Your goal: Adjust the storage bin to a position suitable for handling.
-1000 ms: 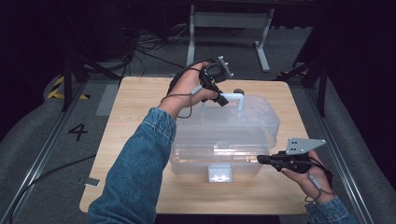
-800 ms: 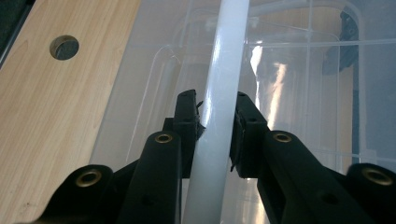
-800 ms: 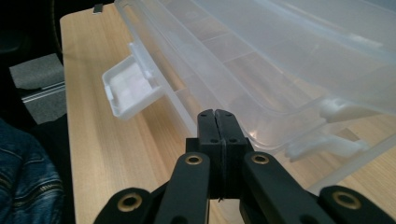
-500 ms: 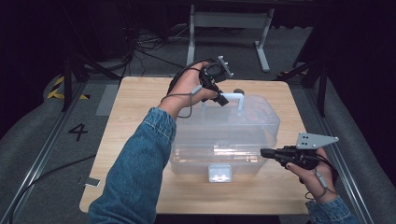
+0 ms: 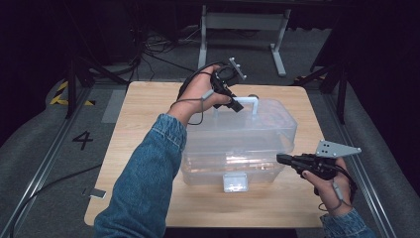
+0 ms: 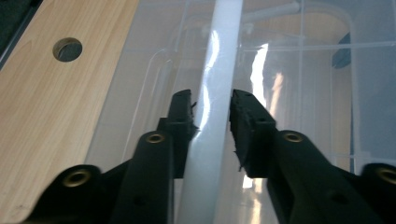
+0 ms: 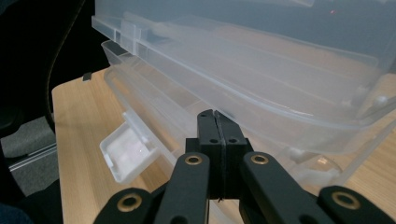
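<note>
One clear plastic box point(image 5: 237, 144), white handle point(image 6: 212, 107) between our left gripper's point(image 6: 211, 112) just-opened jaws, its latch point(image 7: 125, 151) hanging loose; our right gripper point(image 7: 217, 122) is pinched empty.

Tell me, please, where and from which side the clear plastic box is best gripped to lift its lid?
Probably the white handle on the lid of the box. It is a slim bar raised clear of the lid, so jaws fit either side of it from above. The left hand-held gripper straddles it there; its jaws have just been opening, with a gap on the right of the bar.
</note>
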Action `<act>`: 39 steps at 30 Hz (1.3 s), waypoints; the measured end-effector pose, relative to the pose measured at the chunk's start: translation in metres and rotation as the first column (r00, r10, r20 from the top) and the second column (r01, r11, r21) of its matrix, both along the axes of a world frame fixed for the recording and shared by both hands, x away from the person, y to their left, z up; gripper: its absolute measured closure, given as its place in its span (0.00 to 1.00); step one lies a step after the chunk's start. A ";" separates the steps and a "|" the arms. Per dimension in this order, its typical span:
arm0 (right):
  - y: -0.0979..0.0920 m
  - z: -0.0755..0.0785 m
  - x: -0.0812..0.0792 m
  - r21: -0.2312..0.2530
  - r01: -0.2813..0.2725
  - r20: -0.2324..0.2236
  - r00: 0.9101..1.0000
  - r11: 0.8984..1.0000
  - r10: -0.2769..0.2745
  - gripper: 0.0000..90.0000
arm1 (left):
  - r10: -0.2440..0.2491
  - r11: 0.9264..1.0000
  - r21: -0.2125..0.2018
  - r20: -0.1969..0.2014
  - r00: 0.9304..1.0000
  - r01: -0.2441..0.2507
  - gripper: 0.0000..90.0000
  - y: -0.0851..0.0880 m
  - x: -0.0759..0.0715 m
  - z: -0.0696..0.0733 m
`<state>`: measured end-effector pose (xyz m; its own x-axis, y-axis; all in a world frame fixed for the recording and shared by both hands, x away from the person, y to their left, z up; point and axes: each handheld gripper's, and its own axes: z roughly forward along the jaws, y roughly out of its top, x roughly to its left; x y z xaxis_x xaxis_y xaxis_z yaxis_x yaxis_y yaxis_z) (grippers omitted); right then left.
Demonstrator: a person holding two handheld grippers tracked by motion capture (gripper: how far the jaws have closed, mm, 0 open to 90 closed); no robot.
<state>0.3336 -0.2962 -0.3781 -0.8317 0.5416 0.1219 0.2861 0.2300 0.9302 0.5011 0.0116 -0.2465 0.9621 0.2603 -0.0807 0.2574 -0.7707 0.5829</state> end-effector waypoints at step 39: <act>0.001 0.000 0.004 0.008 0.022 0.004 1.000 1.000 -0.022 1.00 | 0.245 0.933 -0.301 0.127 0.961 -0.198 0.34 0.119 -0.125 -0.007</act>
